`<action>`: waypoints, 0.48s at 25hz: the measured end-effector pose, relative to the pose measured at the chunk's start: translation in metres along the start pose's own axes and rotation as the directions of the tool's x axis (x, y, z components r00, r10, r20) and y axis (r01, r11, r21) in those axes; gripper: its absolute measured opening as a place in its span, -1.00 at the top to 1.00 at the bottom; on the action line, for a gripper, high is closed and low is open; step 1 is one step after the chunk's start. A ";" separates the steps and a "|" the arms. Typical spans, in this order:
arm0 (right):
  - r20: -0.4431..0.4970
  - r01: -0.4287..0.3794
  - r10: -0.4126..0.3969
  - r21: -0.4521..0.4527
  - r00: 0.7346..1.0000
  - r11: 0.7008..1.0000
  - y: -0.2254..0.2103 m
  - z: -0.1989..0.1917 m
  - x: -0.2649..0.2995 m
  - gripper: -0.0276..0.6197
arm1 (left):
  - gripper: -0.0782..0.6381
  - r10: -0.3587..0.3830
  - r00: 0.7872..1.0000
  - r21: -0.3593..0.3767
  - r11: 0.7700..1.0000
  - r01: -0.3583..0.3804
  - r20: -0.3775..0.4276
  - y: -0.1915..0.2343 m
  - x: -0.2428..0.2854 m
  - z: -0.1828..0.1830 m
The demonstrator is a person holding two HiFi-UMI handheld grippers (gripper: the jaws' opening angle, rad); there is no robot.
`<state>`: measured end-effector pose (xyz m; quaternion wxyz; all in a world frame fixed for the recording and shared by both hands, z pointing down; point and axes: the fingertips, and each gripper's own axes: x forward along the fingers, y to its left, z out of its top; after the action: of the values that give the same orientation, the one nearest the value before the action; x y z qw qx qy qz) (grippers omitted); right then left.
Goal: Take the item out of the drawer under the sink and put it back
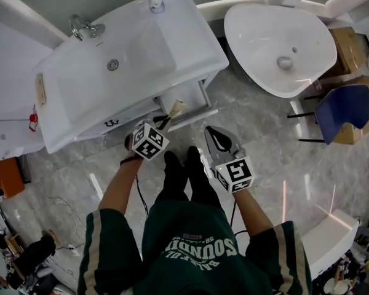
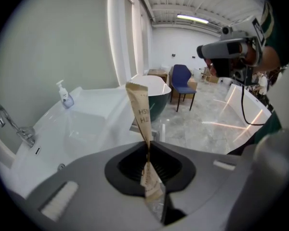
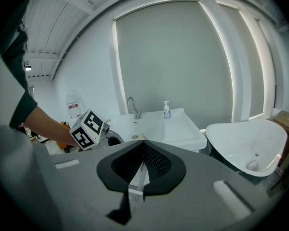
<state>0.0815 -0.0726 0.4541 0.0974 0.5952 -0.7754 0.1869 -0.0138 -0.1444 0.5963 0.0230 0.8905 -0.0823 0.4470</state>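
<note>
**Sachet (image 2: 139, 110) pinched in the left gripper (image 2: 148, 146) above the open drawer (image 1: 186, 99).**
The take-out is judged done. Next, the sachet must be lowered into the drawer under the right front corner of the sink (image 1: 190, 35) and released. The right gripper (image 3: 143, 144) is closed on nothing. A bathtub (image 1: 280, 42) stands just beside the sink; nothing is seen blocking the drawer.

we see our right gripper (image 3: 143, 143) with its jaws pressed together, nothing between them. beyond its tip stands a white sink (image 3: 178, 129), with a faucet (image 3: 131, 107) and a soap bottle (image 3: 167, 109) at its back. the left gripper's marker cube (image 3: 89, 129) sits left, a white tub (image 3: 245, 143) right.
</note>
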 end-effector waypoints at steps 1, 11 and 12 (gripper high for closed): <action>-0.003 0.002 -0.002 0.005 1.000 1.000 -0.001 -0.004 0.000 0.91 | 0.58 -0.010 1.000 0.009 1.000 0.011 -0.012 -0.001 0.008 -0.002; -0.071 0.088 -0.083 0.063 0.994 0.994 -0.032 -0.066 0.000 0.91 | 0.58 -0.098 0.988 0.101 0.989 0.110 -0.116 -0.010 0.110 -0.030; -0.082 0.098 -0.092 0.074 0.992 0.992 -0.034 -0.072 -0.001 0.91 | 0.58 -0.107 0.986 0.111 0.986 0.121 -0.130 -0.011 0.120 -0.034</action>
<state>0.1095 -0.0498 0.5255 0.1131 0.6271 -0.7339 0.2353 0.0318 -0.1446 0.7127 0.0006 0.8641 -0.0028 0.5033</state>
